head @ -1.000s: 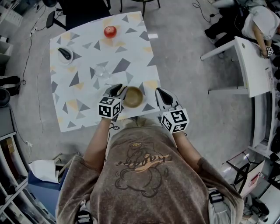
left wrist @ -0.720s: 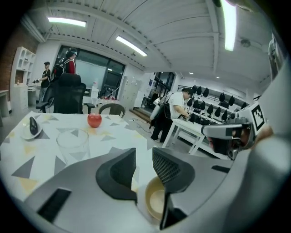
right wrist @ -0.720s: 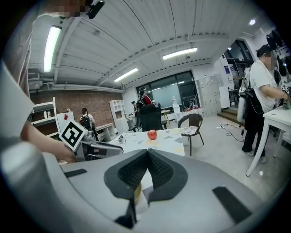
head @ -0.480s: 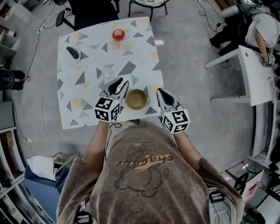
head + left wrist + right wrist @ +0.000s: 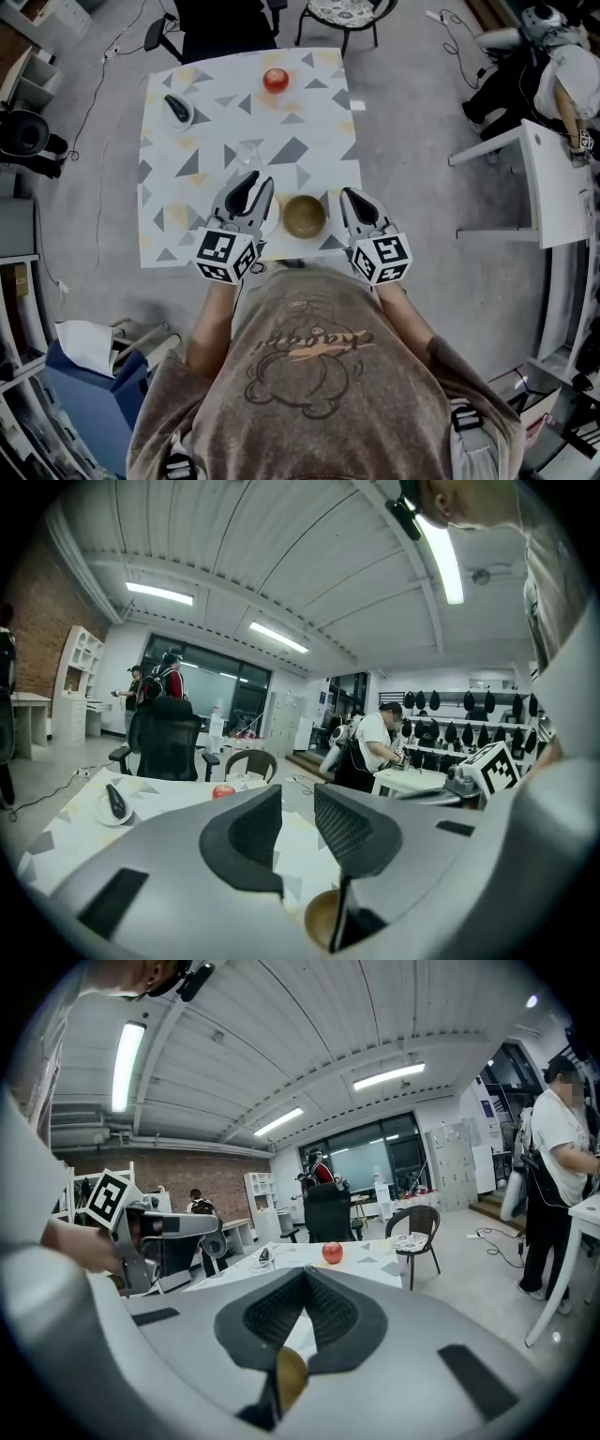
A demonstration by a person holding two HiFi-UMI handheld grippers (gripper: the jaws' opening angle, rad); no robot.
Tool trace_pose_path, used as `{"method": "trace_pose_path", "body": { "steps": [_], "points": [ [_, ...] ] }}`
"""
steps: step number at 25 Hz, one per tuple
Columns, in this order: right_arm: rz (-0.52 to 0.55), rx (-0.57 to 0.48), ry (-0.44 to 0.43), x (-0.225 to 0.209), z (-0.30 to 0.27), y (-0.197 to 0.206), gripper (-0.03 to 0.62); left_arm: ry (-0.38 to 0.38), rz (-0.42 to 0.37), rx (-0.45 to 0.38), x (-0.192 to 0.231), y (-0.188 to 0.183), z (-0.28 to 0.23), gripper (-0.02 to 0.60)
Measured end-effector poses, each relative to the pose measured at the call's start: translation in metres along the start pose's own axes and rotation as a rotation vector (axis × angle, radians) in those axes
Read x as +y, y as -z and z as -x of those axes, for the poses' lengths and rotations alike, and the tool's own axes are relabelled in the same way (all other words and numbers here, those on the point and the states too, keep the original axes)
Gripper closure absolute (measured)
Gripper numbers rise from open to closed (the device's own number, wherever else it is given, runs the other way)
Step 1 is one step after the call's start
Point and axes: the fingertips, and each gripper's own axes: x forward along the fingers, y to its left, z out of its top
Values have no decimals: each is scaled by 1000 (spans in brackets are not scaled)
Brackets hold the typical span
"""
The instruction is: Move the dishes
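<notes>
A brown bowl (image 5: 305, 216) stands on the patterned table (image 5: 309, 122) near its front edge, between my two grippers. My left gripper (image 5: 256, 186) hovers just left of the bowl, open with nothing between its jaws. In the left gripper view the left gripper (image 5: 298, 819) shows a clear gap, with the bowl (image 5: 319, 921) low and to the right. My right gripper (image 5: 352, 197) is just right of the bowl, off the table's edge, and is shut on nothing. In the right gripper view the right gripper (image 5: 305, 1283) has its jaws pressed together, with a sliver of the bowl (image 5: 289, 1377) below.
A red apple (image 5: 275, 80) lies at the table's far side. A small white plate with a dark object (image 5: 177, 111) sits far left, and a clear glass (image 5: 250, 153) stands mid-table. Chairs (image 5: 339, 11) stand beyond the table; a white desk (image 5: 553, 178) is to the right.
My left gripper has drawn a little away from the bowl's left rim, leaving a gap. The bowl has stayed in place and the right gripper has kept its place beside it.
</notes>
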Motion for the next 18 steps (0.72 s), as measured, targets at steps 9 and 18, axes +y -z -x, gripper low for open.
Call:
{"method": "trace_pose_path", "body": {
  "steps": [9,18],
  "points": [
    [37,-28,-45,15,-7,-16,589,-108,6,-29,13,7,45,479],
    [53,-27,-67,24,-9,-12,589,-176,-11,-7,24,29,52,549]
  ]
}}
